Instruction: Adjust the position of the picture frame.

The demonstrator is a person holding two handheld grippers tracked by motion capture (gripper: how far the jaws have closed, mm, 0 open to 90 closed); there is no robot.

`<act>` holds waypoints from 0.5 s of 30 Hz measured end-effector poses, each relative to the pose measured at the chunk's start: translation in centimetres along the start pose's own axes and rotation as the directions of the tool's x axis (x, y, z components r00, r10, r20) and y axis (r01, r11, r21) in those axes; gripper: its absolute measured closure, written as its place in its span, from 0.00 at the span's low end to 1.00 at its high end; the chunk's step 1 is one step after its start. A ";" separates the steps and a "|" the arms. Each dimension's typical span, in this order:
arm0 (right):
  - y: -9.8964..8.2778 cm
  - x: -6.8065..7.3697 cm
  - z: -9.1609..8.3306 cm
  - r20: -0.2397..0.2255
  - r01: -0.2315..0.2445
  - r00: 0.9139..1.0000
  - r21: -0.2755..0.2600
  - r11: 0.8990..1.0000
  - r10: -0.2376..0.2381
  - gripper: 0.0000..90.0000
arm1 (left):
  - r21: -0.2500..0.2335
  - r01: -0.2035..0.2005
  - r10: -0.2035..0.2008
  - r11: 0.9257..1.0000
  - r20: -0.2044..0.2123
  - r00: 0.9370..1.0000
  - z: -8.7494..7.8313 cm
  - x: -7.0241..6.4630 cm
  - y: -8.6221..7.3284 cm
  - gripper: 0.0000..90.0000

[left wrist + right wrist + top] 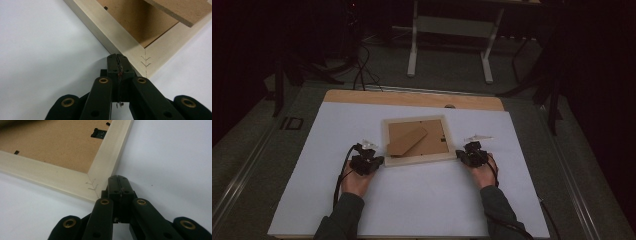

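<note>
A pale wooden picture frame [418,159] lies face down on the white sheet, its brown backing board [407,141] tilted loose across the opening. My left gripper [376,161] is shut, with its tips against the frame's near left corner [147,67]. My right gripper [461,155] is shut too, its tips touching the near right corner [96,187]. In the left gripper view the joined jaws [117,61] press beside the frame's outer edge. In the right gripper view the joined jaws [117,182] sit beside the frame's side rail, where a small black clip [98,133] holds the backing.
A white sheet [412,200] covers the wooden table [362,97]. A pale metal stand [449,30] rises behind the table on the dark floor, with cables [362,70] at the back left. Cables trail from both grippers toward the near edge.
</note>
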State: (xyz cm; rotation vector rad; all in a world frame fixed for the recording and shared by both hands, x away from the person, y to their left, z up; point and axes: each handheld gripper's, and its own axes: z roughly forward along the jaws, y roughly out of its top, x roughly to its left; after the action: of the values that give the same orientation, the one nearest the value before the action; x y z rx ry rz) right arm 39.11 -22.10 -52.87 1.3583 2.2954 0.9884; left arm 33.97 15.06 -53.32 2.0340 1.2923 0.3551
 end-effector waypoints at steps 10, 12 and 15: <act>-0.5 0.4 -0.4 0.010 0.025 1.000 0.005 1.000 -0.025 1.00 | -0.008 0.005 -0.005 1.000 0.008 1.000 0.3 0.5 0.3 1.00; -0.5 0.6 -0.5 0.011 0.024 1.000 0.007 1.000 -0.025 1.00 | -0.005 0.005 -0.005 1.000 0.002 1.000 0.4 0.6 0.4 1.00; -0.6 0.6 -0.6 0.004 0.029 1.000 0.008 1.000 -0.029 1.00 | -0.004 0.005 -0.005 1.000 -0.008 1.000 0.5 0.8 0.7 1.00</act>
State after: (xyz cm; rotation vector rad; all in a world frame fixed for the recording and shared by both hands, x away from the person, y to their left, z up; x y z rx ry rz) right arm 38.04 -21.98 -52.84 1.3254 2.3117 0.9671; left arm 35.08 15.40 -53.33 2.0276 1.3005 0.3636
